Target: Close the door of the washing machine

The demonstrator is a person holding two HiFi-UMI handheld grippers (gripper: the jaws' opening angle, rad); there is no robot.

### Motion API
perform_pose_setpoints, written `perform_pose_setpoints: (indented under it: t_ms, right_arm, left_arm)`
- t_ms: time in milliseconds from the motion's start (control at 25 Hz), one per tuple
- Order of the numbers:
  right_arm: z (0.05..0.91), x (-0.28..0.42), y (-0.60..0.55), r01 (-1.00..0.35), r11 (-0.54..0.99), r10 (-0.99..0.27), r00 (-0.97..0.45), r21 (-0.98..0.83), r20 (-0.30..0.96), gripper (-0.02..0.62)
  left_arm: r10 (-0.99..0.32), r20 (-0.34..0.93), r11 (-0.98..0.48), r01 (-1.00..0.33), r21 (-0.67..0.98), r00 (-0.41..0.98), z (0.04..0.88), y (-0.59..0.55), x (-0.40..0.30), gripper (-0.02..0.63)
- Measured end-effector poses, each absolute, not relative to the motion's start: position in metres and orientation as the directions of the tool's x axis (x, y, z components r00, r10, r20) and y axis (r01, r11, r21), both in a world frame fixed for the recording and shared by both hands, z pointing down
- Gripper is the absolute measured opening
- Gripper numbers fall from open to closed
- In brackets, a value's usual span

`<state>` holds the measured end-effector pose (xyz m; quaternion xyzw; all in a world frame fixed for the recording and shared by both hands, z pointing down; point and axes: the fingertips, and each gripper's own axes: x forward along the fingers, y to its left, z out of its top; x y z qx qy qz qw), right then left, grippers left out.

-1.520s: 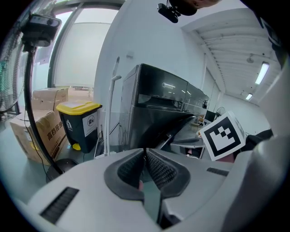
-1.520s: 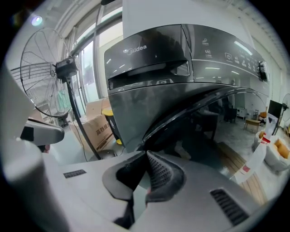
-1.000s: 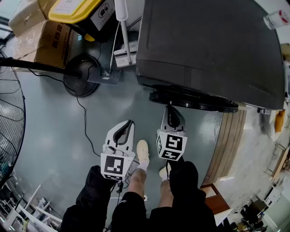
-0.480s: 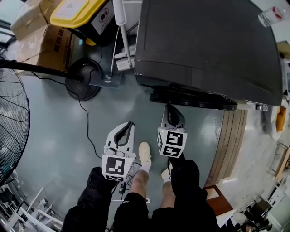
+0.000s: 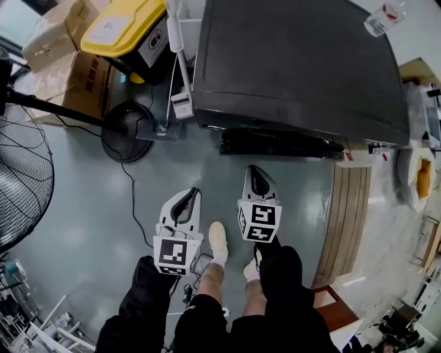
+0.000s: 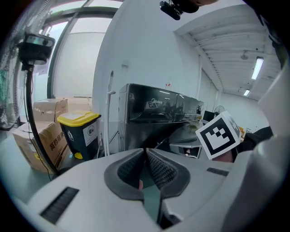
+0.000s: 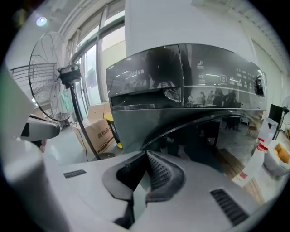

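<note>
The washing machine [image 5: 296, 62] stands at the far side of the scene, dark and glossy. Its door [image 5: 282, 145] lies along the near face as a black curved rim. It looks closed against the front, though no view shows whether it has latched.

Both forearms, in black sleeves [image 5: 282, 276], reach forward from the near edge over the person's legs. They hold the two grippers side by side above the grey floor [image 5: 89, 207], pointing at the machine and tipped somewhat downward.

The right gripper [image 5: 253, 169] is the farther forward of the two. It sits just short of the door, with a strip of floor between its tip and the rim. Its own view shows the jaws pressed together with nothing between them [image 7: 147, 156], and the door rim arcs just beyond.

The left gripper [image 5: 193, 192] hangs a little nearer the person and to the left, clear of the machine. Its jaws also meet at the tips and are empty [image 6: 145, 152].

A pale shoe [image 5: 217, 238] shows between the two grippers. To the far left stand a yellow-lidded bin [image 5: 127, 31], cardboard boxes [image 5: 69, 69] and a fan [image 5: 21, 186]. A bottle [image 5: 379, 19] lies on the machine's top at the far right.
</note>
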<state>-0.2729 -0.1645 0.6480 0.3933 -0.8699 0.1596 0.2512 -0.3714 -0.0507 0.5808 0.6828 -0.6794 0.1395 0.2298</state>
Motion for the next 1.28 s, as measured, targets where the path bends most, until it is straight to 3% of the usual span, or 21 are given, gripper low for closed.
perform_pose_setpoints:
  t_ms: [520,1280]
  right_arm:
    - [0.476,-0.2,-0.123,-0.702,0.708,-0.618,-0.668,-0.074,0.415,0.015]
    - [0.229,-0.009,-0.052,-0.665,0.747,-0.652,-0.734,-0.004,0.188,0.017]
  left_arm:
    - [-0.92,0.393,0.023,-0.999,0.031,-0.009,0.426,-0.024,-0.297,0.034]
    - [-0.983,0.181,0.006,-0.998,-0.066,-0.018,0.202,0.023,-0.123,0.035]
